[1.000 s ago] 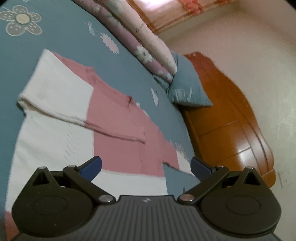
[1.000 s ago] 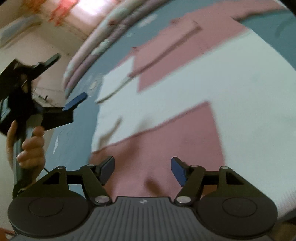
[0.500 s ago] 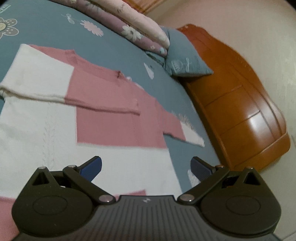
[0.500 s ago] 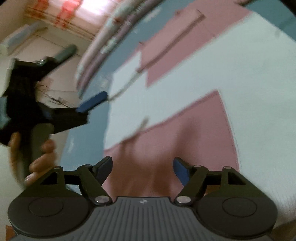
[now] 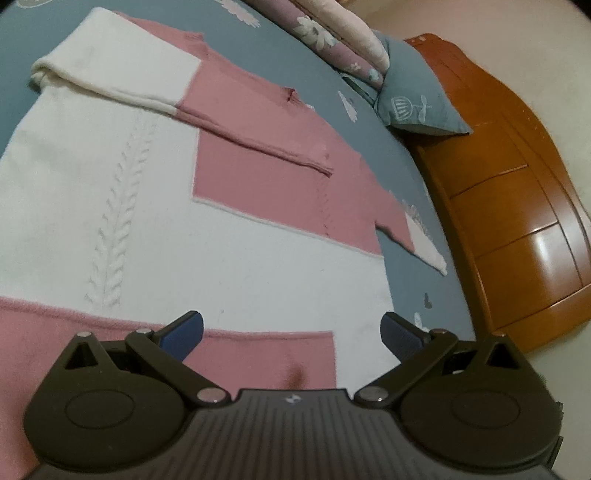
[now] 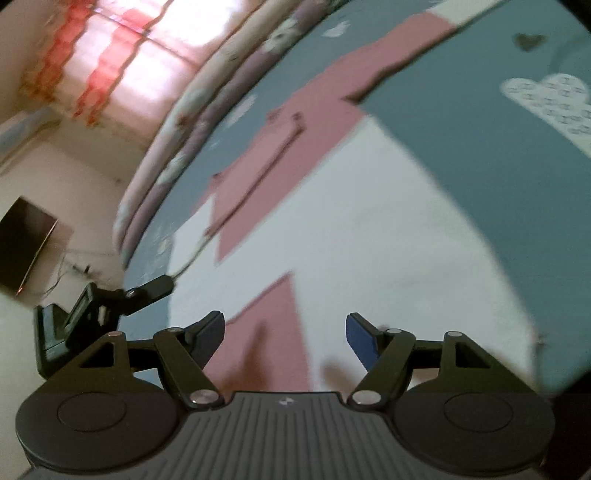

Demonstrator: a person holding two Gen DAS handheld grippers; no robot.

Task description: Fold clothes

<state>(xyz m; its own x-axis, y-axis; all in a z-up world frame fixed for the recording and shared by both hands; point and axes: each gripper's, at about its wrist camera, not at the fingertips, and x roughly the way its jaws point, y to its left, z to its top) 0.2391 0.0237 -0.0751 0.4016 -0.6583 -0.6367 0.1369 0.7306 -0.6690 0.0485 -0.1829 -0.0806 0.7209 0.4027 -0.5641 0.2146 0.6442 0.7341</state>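
Right wrist view is smeared with motion blur, so fine detail there is hard to read. My left claw hangs spread wide with nothing between its blue pads, over the near hem of the pink-and-white sweater. My right claw is also spread wide, gripping nothing, above the same sweater.

The sweater lies flat on the blue floral bed sheet. In the left view its near hem is cut off behind the claw body, and its left part runs out of frame. One sleeve is folded across the chest; the other sleeve sticks out right onto bare sheet, its white cuff close to the bed's right edge. A cable-knit ridge runs down the white panel.

In the right view the left claw shows at the left, by the sweater's left edge; its tips are too blurred to read there.

Far side: rolled floral quilts and a blue pillow lie along the far edge of the bed, pillow touching the wooden headboard on the right. Open sheet between sweater and quilts, and a strip right of the sweater. A dark screen on the wall and a curtained window, both blurred.
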